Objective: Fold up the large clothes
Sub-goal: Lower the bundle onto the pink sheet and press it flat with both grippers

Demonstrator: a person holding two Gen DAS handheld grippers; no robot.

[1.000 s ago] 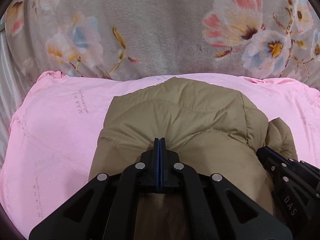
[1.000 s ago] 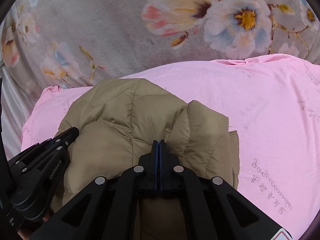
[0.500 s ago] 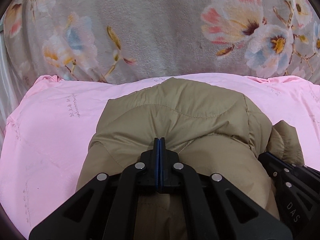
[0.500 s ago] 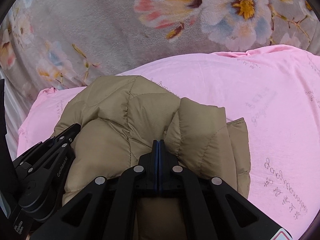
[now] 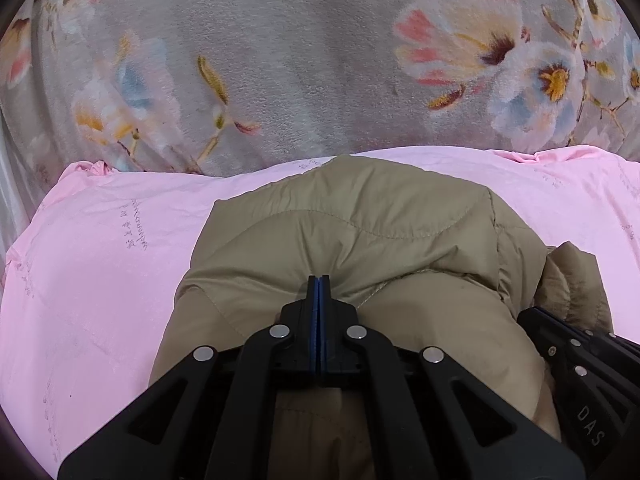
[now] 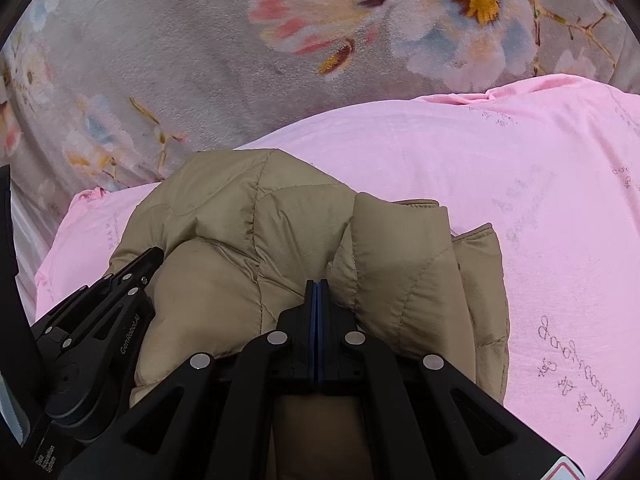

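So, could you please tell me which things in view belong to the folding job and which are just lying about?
Part of the job:
- tan quilted jacket
- left gripper, shut on the jacket's fabric
- right gripper, shut on it as well

Just lying about:
- pink sheet under the jacket
- grey floral blanket beyond it

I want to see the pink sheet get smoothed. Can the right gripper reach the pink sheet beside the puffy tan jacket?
Probably not now: the right gripper is shut on the puffy tan jacket; bare pink sheet lies open alongside.
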